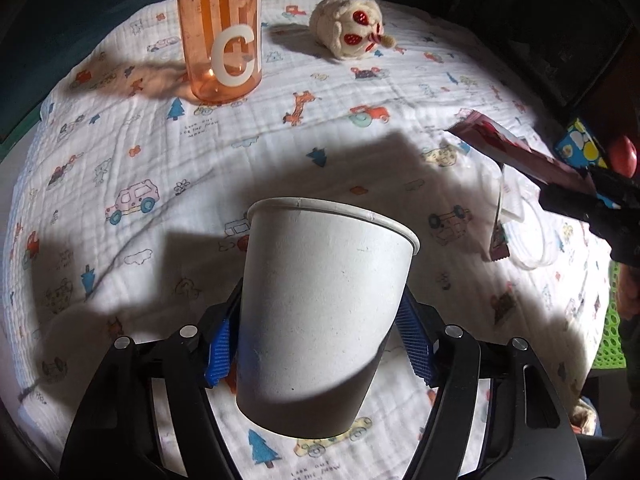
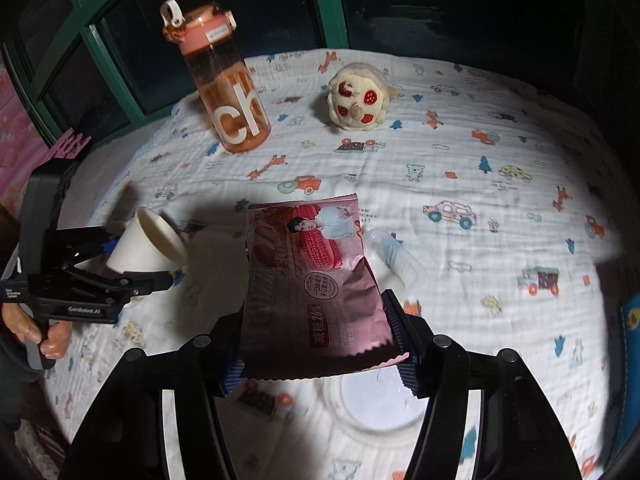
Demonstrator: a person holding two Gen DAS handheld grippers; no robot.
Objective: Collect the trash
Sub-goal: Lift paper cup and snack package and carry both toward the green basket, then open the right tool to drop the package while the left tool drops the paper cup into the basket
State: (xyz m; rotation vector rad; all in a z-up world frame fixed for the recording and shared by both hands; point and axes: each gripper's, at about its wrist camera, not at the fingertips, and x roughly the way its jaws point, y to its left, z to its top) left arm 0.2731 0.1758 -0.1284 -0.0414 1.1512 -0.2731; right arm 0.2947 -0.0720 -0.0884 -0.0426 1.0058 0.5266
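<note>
- Cup [image 1: 324,312]: matt white paper, faintly speckled.
- Snack wrapper [image 2: 316,292]: glossy printed foil-like film, creased.
- Bottle [image 2: 228,92]: smooth translucent orange plastic.
- Cloth [image 1: 280,140]: soft crinkled printed cotton, matt.
- Toy [image 2: 358,100]: fuzzy cream plush.
- Jaws: ribbed blue pads [image 1: 218,354].

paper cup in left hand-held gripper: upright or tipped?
Tipped. In the right wrist view the paper cup lies nearly sideways in the left hand-held gripper, its mouth facing the snack wrapper.

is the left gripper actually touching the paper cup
Touching. In the left wrist view the left gripper has its blue finger pads pressed against both sides of the paper cup, which is held tilted above the cloth.
</note>
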